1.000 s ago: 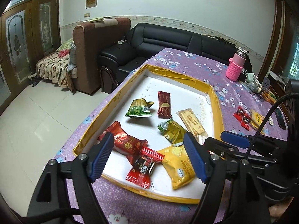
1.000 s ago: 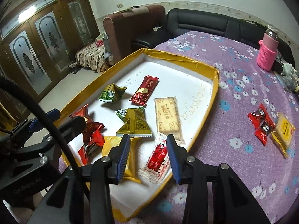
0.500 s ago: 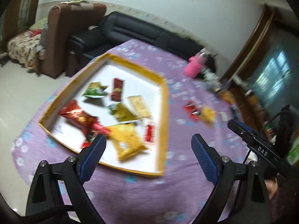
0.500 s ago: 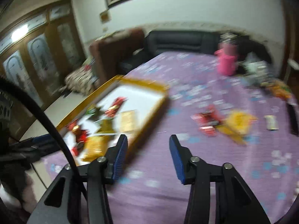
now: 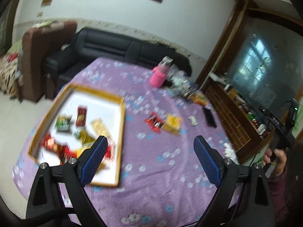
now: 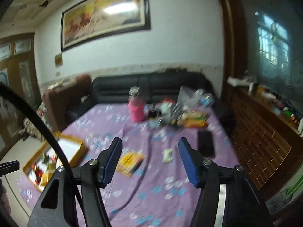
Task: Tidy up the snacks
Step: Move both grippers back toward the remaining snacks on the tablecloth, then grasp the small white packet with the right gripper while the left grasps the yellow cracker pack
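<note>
Left wrist view first: our left hand-held gripper (image 5: 150, 158) hangs wide open with nothing between its blue pads, jaws just finished spreading. The tray (image 5: 121, 132) sits at about 9 o'clock, already stocked with wrappers we can't sort out through the blur. Out on the purple tabletop (image 5: 161, 179), around 12 o'clock, a red snack (image 5: 154, 122) lies touching a yellow snack (image 5: 172, 123); we reckon those loose ones are why we're swinging this way.

Right wrist view: the right hand-held gripper (image 6: 149, 160) is partly open and empty, its jaws having just been opening, likely readying for a pickup. The yellow snack (image 6: 130, 160) lies just past the left pad, a small pale packet (image 6: 167, 155) near 12 o'clock, a dark phone (image 6: 206, 145) at 1 o'clock.
</note>
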`<state>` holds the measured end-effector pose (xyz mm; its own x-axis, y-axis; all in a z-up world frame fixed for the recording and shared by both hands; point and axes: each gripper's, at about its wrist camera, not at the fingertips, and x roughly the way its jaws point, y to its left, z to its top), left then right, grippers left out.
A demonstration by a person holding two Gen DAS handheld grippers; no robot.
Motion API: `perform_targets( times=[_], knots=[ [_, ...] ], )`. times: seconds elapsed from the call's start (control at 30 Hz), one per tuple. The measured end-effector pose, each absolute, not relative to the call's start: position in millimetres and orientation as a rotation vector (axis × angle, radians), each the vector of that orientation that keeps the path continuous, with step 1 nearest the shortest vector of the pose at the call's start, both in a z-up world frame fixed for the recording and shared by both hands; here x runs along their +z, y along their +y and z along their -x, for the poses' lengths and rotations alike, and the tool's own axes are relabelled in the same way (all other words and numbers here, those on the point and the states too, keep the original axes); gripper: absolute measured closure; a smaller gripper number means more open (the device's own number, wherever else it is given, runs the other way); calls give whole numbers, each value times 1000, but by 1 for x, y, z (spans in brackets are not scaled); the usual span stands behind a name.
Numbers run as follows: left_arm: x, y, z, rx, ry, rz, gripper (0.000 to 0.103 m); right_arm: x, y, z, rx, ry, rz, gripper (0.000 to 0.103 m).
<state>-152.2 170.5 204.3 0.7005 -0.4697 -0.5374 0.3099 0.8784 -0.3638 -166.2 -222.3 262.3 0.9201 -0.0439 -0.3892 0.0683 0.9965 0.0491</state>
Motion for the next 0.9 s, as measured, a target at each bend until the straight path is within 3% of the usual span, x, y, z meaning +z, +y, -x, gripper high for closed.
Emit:
perform_targets(
  times=[0.23, 0.37, 0.67, 0.9],
  knots=[
    [297, 135, 128, -390, 497, 61, 11, 313, -253, 134, -66, 351, -131, 35],
    [307, 118, 100, -361, 479, 16, 5, 302, -257, 101, -22, 442, -179, 34],
    [193, 86, 32, -455, 781, 127, 5, 155, -239, 24, 54, 771, -248, 34],
    [139, 74, 13, -436, 873, 127, 5, 82, -255, -17, -20, 911, -241, 34]
  ],
)
